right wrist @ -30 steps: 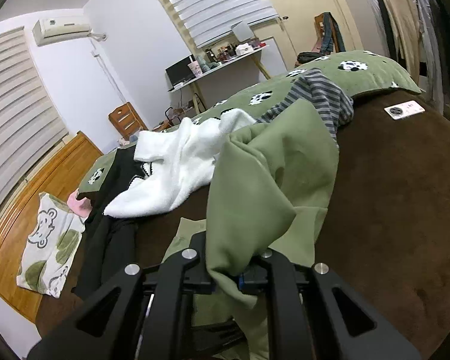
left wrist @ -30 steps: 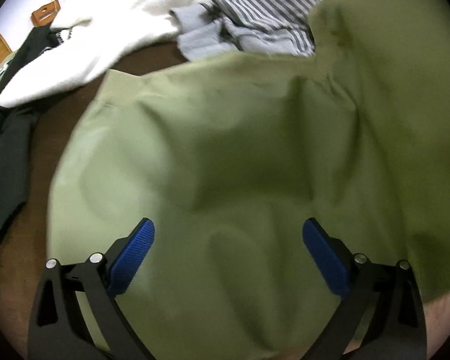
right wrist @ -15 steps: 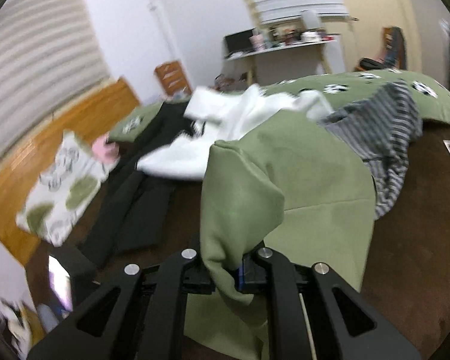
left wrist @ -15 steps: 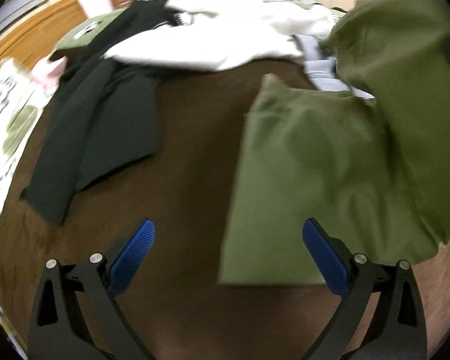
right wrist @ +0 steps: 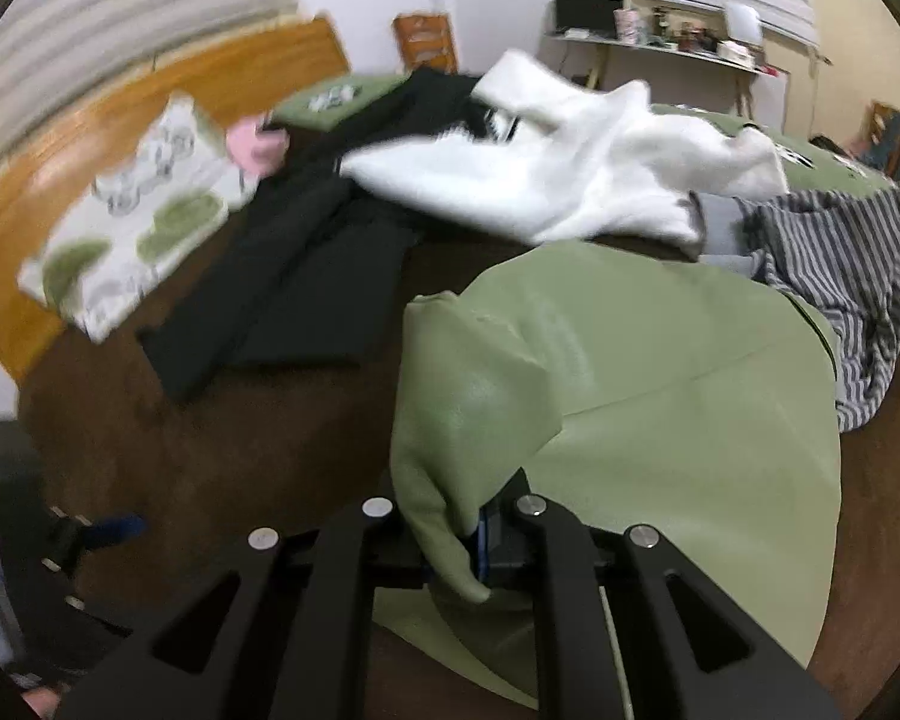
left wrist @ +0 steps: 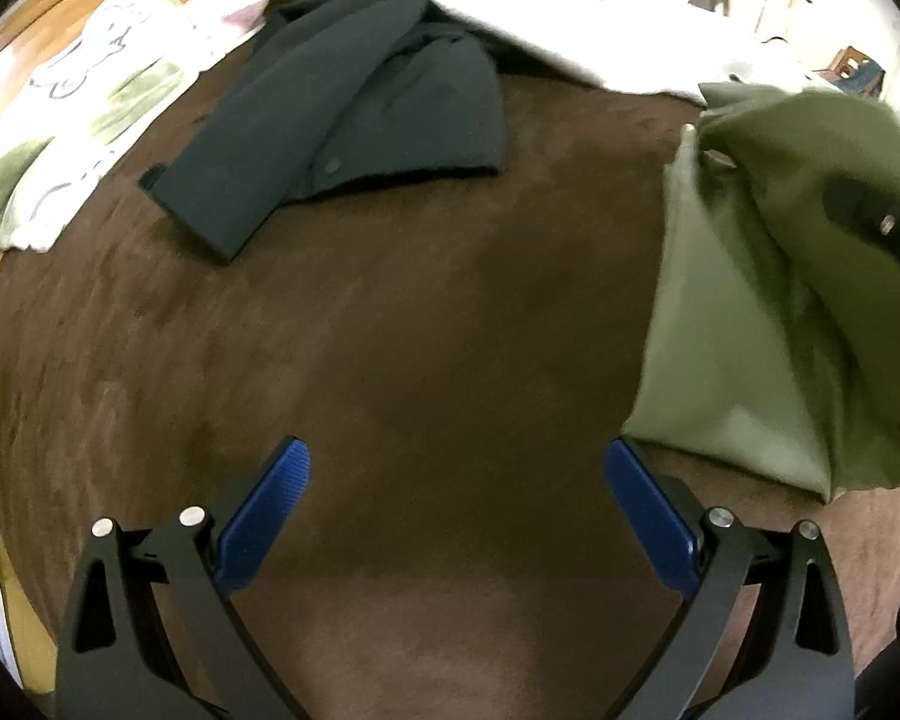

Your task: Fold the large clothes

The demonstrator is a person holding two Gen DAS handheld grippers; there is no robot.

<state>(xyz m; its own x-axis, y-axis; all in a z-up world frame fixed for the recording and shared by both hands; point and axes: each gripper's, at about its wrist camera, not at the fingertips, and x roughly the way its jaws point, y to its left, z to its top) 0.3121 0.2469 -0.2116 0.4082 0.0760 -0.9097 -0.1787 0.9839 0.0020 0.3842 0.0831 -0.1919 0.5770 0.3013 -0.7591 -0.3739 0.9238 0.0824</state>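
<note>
At the far left a patterned pillow (left wrist: 60, 114) lies against the wooden headboard (right wrist: 120, 120), and beside it a black garment (left wrist: 354, 114) sprawls with a white garment (right wrist: 558, 168) across its far edge. The left gripper (left wrist: 456, 504) hovers with fingers spread wide and nothing between them, over bare brown bedspread (left wrist: 420, 312) — the widest open room in view. Further right lies the green garment (right wrist: 660, 396), one bunched edge pinched tight in the right gripper (right wrist: 474, 534), the rest partly draped on the spread. A good fold would likely need the left gripper to take the garment's near free corner (visible in the left wrist view) so both edges travel together — clear of the striped garment (right wrist: 852, 276) crowding the right.
</note>
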